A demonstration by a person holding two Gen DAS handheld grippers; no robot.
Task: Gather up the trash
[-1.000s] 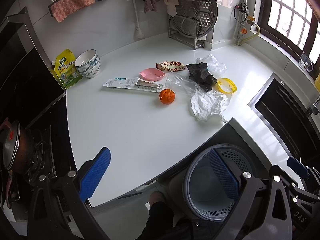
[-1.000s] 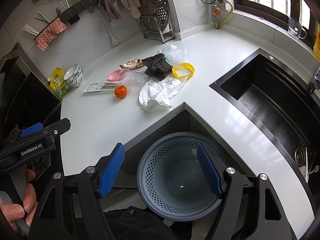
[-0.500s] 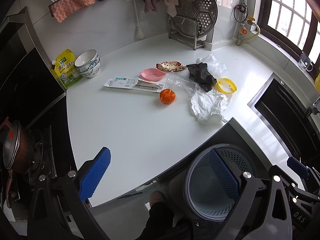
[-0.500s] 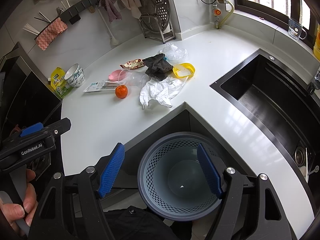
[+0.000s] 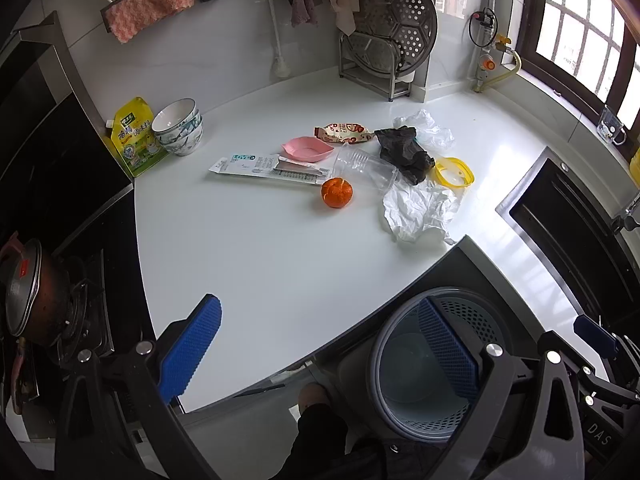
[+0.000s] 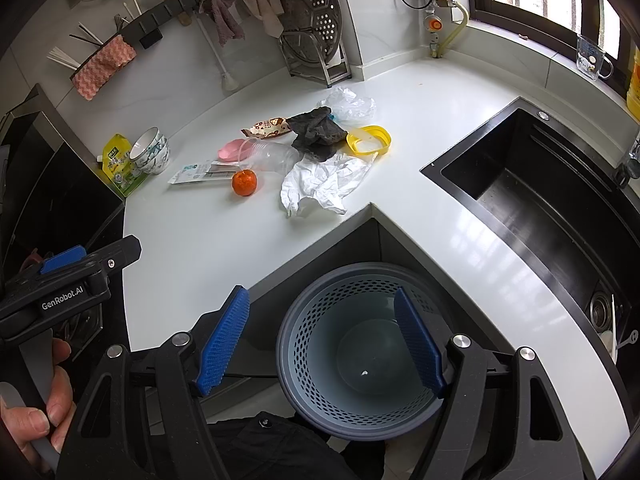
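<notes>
Trash lies in a cluster on the white counter [image 5: 248,248]: crumpled white paper [image 5: 416,210] [image 6: 324,184], an orange peel ball [image 5: 337,193] [image 6: 244,183], a clear plastic cup [image 5: 364,168] on its side, a black bag [image 5: 404,152], a snack wrapper [image 5: 344,133], a clear plastic bag [image 5: 428,128], a yellow lid [image 5: 454,170] and a flat toothbrush package [image 5: 264,166]. A grey perforated bin [image 6: 360,348] [image 5: 420,368] stands on the floor below the counter's corner. My left gripper [image 5: 320,352] and right gripper [image 6: 320,340] are open and empty, held near the counter's front edge, above the bin.
Stacked bowls [image 5: 178,128] and a yellow pouch [image 5: 134,136] stand at the left by the stove. A pink dish [image 5: 306,149] lies among the trash. A black sink [image 6: 540,200] is at the right. A steamer rack [image 5: 392,32] stands at the back wall.
</notes>
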